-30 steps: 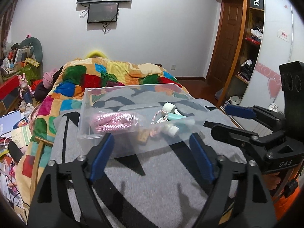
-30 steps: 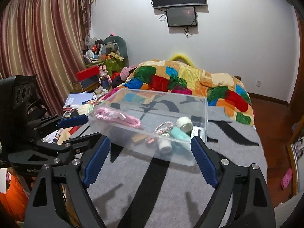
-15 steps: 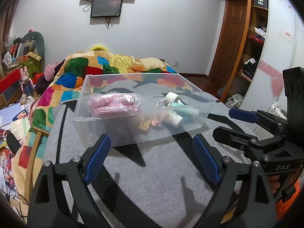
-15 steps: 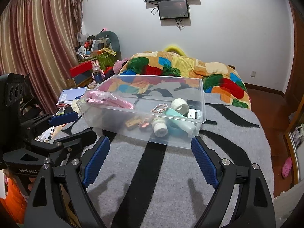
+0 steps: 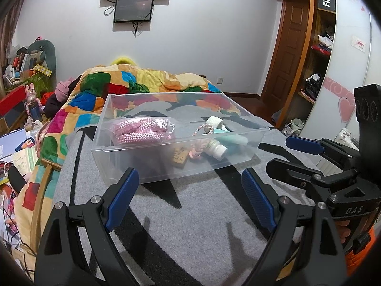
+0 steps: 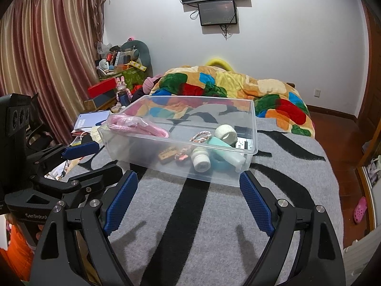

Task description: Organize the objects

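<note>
Clear plastic bin [image 5: 166, 143] stands on the grey blanket with black stripes [image 5: 190, 214] that covers the bed, and it is open at the top. Inside it, on the left side, lies a pink rope bundle [image 5: 142, 131]. More to the right lie a roll of white tape [image 6: 225, 132], a teal tube [image 6: 226, 151], a small white bottle [image 6: 201, 159], a braided ring [image 5: 202, 128] and a brown tag [image 5: 179, 158], all close together. The left tool [image 5: 188, 188] is wide open and holds nothing; it hovers over the blanket just before the bin's near wall. The right tool [image 6: 185, 188] is also wide open and empty, near the bin's front corner. Behind the bin lies a colourful patchwork quilt [image 6: 238, 88]
</note>
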### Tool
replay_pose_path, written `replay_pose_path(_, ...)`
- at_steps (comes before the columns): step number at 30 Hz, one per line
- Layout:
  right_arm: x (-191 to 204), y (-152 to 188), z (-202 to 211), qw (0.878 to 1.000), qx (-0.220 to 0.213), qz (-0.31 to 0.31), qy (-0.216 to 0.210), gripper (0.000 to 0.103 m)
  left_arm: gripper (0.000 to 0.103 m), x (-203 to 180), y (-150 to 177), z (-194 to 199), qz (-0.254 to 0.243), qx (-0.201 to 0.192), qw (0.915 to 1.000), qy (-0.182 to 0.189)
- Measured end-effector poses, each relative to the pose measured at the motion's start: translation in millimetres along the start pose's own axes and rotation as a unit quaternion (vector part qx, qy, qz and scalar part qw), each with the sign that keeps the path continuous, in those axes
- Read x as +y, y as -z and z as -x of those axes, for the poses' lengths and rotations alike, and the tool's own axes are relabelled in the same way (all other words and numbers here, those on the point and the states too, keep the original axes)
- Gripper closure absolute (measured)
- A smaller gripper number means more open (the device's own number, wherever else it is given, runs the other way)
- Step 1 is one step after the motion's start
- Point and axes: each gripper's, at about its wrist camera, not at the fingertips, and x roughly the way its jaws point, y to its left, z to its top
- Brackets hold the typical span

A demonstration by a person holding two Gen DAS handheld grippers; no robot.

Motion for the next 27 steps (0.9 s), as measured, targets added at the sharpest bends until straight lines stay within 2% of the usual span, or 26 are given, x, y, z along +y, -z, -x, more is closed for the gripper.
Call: replay_pose_path(27,7.1,-2.4,3.2,1.0,-0.003,0.001,-0.004,0.017,0.014,0.1,1.3,0.2,0.002,0.002,1.0,0.007)
